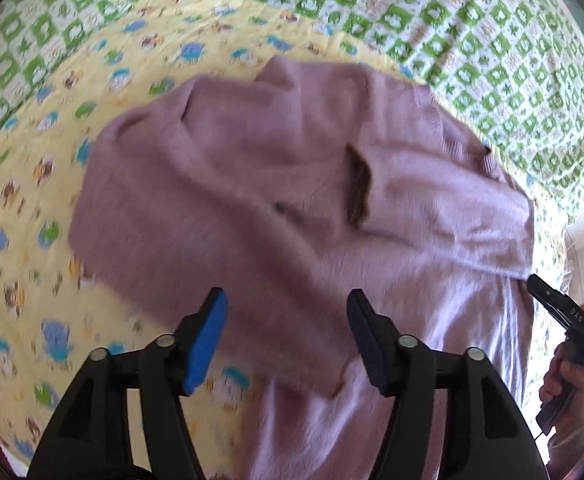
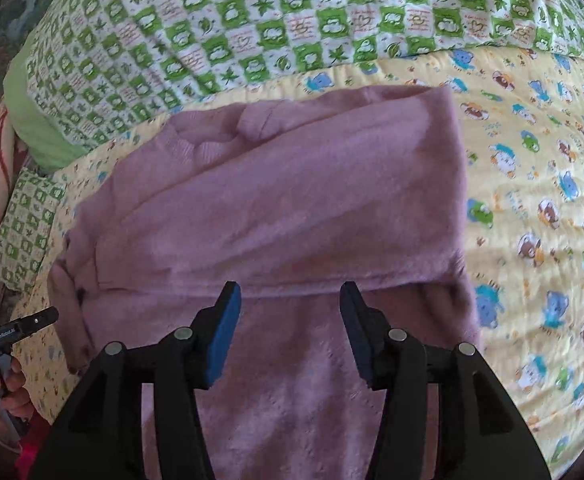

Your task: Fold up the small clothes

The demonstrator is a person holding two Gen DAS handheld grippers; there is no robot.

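A fuzzy pink sweater (image 1: 299, 184) lies on a yellow cartoon-print quilt (image 1: 32, 208), its upper part folded down over the body. A dark slit (image 1: 359, 186) shows in its top layer. My left gripper (image 1: 288, 320) hovers open above the sweater's near left edge, nothing between its blue-padded fingers. In the right wrist view the same sweater (image 2: 276, 208) shows a folded band across its middle, above the lower body. My right gripper (image 2: 290, 312) stands open just over the fold's lower edge, holding nothing. Each gripper appears at the other view's edge, held by a hand (image 1: 563, 384).
Beyond the quilt (image 2: 531, 184) lies a green-and-white checked bedspread (image 2: 252, 24). A green pillow edge (image 2: 36, 120) and a checked cushion (image 2: 24, 232) sit at the left of the right wrist view. The other handheld gripper (image 2: 16, 332) is at that view's left edge.
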